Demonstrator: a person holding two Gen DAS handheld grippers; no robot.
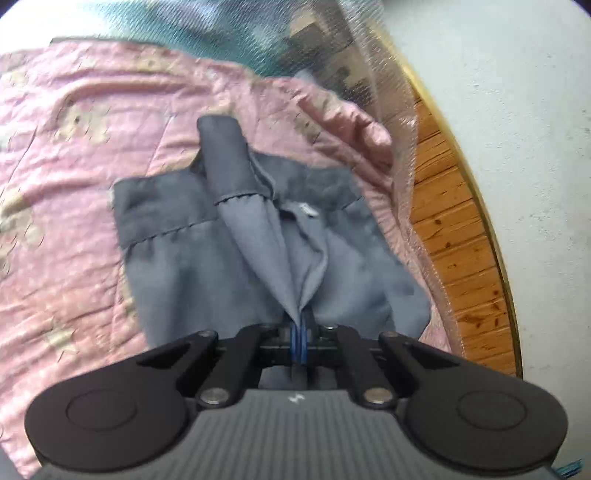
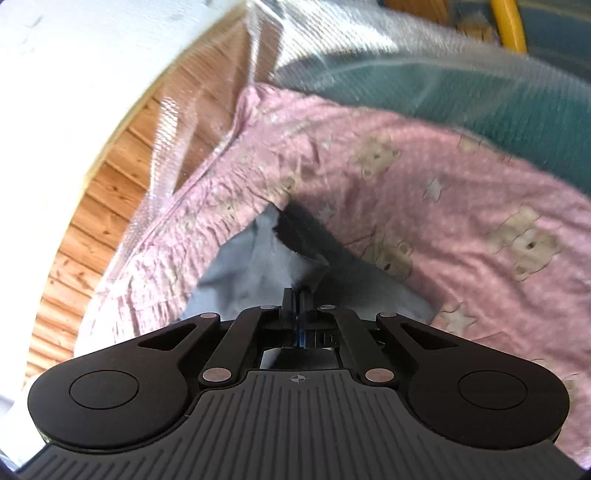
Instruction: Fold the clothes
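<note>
Grey garment [image 1: 177, 266] lies spread on the pink quilt [image 1: 74, 155], and in the left wrist view we see it running away from us: the darker banded end lies far, the loose lighter cloth lies near. One ridge of it is pulled up off the flat body and leads straight back into our left gripper [image 1: 301, 328], whose jaws are clenched on that pinch of fabric. So for the left hand the garment lies dead ahead and below, with its long axis roughly in line with the fingers.

In the right wrist view the same garment [image 2: 236, 273] lies ahead of the right gripper [image 2: 296, 295], lighter cloth to the left and a dark fold rising just beyond the tips. Those jaws are clenched too, and a peak of cloth seems to be caught between them, though blur keeps us from being sure how much.

We judge that both hands hold the near side, so the fold should carry these pinches away from us towards the far band.

Beyond the quilt we see teal fabric [image 1: 166, 33], a clear plastic sheet [image 1: 373, 74], wooden boards [image 1: 461, 258] at the right and a pale floor [image 1: 517, 110].
</note>
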